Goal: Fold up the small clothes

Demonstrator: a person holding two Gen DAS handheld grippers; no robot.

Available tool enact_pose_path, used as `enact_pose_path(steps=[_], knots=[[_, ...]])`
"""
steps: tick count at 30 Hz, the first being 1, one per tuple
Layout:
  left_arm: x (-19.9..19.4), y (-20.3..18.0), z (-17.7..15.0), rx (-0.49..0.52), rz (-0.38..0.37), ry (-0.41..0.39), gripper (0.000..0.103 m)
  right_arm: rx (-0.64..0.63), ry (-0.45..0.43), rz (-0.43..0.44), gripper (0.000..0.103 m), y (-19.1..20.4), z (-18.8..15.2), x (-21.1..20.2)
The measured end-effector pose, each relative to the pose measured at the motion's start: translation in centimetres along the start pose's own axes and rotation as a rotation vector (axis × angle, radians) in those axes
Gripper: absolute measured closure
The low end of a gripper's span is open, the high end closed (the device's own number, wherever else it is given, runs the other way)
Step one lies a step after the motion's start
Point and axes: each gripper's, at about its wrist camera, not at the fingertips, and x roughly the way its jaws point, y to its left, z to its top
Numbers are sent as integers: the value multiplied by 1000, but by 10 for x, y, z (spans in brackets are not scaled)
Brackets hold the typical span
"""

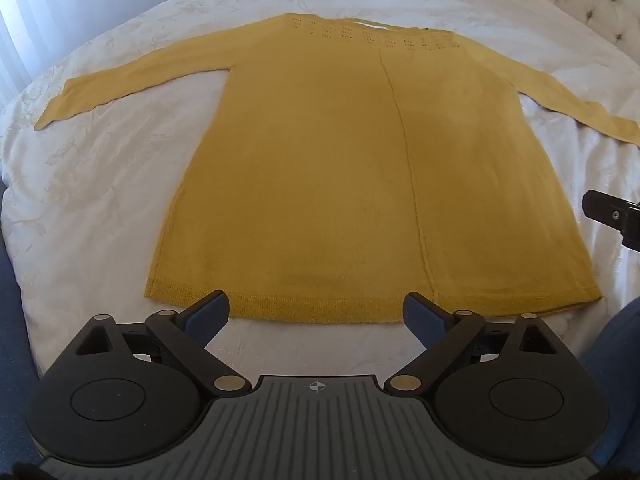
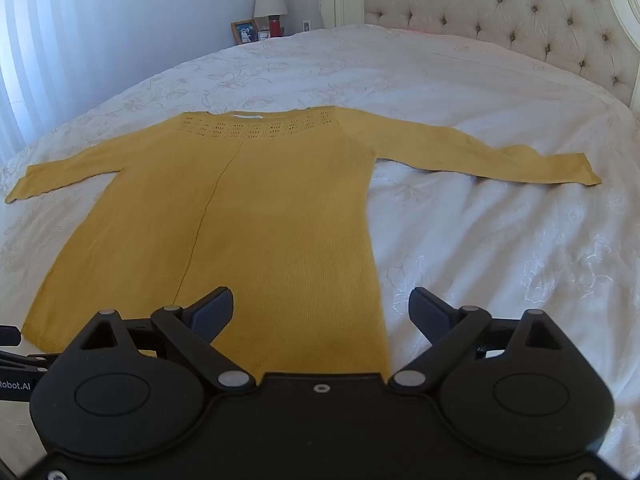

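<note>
The yellow sweater [image 1: 344,176] lay flat on the bed [image 1: 92,216], hem just ahead of both jaws; left gripper [image 1: 316,316] and right gripper [image 2: 322,314] stood apart, empty; a shallow pinch risked catching the coverlet or one knit layer.

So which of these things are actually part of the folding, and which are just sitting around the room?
Part of the job:
yellow sweater, spread flat
bedspread it lies on
left gripper, jaws open
right gripper, jaws open

Just there:
lamp
picture frame
red cup
tufted headboard
</note>
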Motion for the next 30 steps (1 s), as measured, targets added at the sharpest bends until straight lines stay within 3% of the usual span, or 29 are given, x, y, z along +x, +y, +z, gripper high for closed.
enact_pose_path(steps=[30], knots=[[4, 2, -3, 0, 4, 1, 8, 0, 5, -3, 9, 3, -1, -1]])
